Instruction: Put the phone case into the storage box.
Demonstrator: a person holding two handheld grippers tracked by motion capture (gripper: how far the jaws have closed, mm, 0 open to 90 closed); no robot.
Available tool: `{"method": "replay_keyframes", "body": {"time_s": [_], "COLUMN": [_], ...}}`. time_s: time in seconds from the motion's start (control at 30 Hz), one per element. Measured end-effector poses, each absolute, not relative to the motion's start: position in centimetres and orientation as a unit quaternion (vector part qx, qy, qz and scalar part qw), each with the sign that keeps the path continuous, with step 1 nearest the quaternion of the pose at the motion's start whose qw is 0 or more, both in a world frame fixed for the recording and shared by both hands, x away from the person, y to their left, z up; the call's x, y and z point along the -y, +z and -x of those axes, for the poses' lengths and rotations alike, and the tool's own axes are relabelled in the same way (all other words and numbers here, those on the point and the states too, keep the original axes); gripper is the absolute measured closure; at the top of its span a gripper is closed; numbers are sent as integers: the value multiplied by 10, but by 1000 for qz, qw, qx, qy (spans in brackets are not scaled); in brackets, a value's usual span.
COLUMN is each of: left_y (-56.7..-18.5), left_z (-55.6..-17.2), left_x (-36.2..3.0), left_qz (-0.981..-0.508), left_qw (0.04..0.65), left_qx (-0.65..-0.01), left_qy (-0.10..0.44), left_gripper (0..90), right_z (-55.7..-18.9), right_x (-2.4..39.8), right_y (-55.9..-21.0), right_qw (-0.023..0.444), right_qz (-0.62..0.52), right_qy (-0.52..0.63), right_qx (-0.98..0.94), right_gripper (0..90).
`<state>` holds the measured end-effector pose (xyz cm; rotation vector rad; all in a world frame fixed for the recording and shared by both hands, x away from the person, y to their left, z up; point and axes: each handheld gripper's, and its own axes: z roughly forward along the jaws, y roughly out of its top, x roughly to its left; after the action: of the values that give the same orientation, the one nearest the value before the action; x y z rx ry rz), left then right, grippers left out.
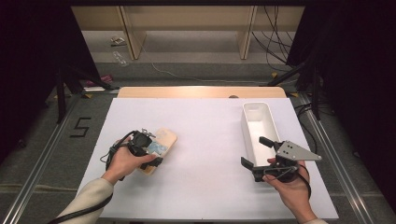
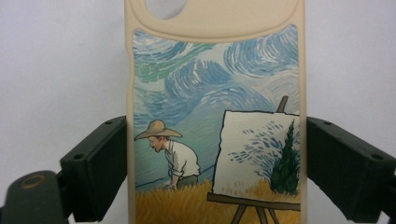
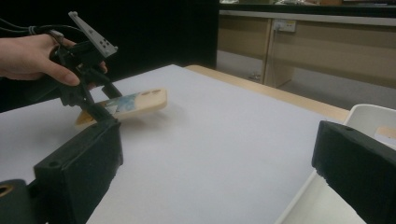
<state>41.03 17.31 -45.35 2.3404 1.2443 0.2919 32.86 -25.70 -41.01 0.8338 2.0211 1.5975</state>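
A cream phone case [image 1: 162, 141] with a painted scene of a man in a straw hat at an easel sits between the jaws of my left gripper [image 1: 149, 150], which is shut on its long sides. In the left gripper view the case [image 2: 215, 116] runs upward from between the two black jaws, each touching one edge. The right gripper view shows the case [image 3: 135, 101] lifted off the table and tilted, with the left gripper [image 3: 95, 100] and the hand holding it. My right gripper [image 1: 257, 152] stands open beside the white bin with nothing between its jaws.
A long white bin [image 1: 256, 108] stands at the right of the white table sheet [image 1: 210, 135], its rim also close on the right in the right gripper view [image 3: 369, 114]. Wooden shelving and cables lie beyond the far edge.
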Motion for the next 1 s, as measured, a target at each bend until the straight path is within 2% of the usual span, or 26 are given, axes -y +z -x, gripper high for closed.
{"method": "replay_keyframes", "body": {"time_s": [1.0], "left_y": [-442], "left_z": [-393], "left_x": [-169], "left_qz": [-837], "left_qw": [311], "left_qx": [-424], "left_qy": [152], "left_gripper": [111], "right_z": [-331], "right_x": [251], "right_y": [-408], "right_qw": [212], "right_qz": [-306], "right_qy": [581], "right_qx": [-724], "right_gripper": [26]}}
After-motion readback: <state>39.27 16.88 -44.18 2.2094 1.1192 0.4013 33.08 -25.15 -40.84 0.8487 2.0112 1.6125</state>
